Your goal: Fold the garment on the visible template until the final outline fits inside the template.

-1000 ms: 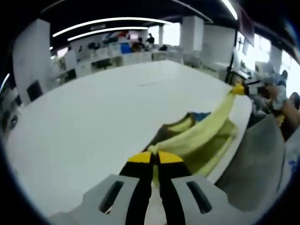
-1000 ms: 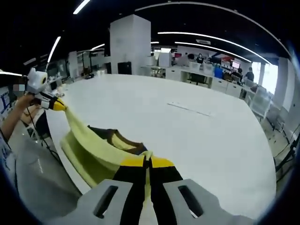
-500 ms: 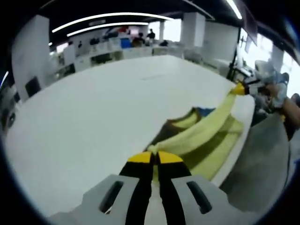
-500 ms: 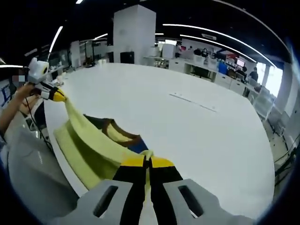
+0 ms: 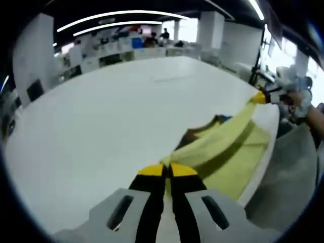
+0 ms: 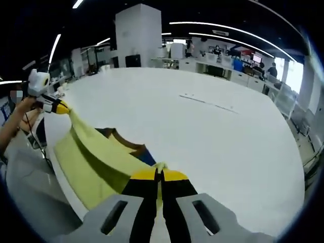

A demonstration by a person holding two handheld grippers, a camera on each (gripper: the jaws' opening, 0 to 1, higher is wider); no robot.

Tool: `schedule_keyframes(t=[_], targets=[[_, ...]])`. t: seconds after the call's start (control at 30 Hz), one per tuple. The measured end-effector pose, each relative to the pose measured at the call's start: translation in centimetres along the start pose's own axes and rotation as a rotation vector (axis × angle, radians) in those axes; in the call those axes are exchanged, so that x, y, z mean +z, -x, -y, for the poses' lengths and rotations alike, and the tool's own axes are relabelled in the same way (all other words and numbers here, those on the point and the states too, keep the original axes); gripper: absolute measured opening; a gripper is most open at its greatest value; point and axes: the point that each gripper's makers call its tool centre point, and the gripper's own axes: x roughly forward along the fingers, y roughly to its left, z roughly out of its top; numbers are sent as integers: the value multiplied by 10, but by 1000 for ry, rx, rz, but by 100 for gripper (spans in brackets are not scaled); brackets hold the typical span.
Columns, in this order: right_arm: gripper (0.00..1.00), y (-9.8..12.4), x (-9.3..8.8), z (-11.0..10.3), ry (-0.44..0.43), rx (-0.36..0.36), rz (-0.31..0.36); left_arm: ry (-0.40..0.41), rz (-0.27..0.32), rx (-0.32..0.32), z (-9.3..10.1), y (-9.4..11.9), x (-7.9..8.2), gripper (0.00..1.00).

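We have drawn the yellow shirt (image 5: 230, 152) further onto the table (image 5: 101, 126); both grippers (image 5: 168, 169) (image 6: 159, 175) pinch its edge. It sags softly, so we hold it by the corners.

The left gripper view looks forward from just behind its jaws, low over the broad white table (image 5: 101, 121). The right gripper view faces likewise across that table (image 6: 228, 136). Both share the stretched pale-yellow cloth garment (image 5: 223, 147) (image 6: 96, 152) and the opposite gripper
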Motion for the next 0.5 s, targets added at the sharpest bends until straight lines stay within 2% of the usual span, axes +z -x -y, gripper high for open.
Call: schedule_keyframes(t=[0.23,0.5], targets=[[2,-10,-7,5,-2,4,-28,-12,-26,6,-2,-9,-5,0],[2,-22,-13,11,-45,22,-41,-12,-57,-5,-2,-18,-12,0]])
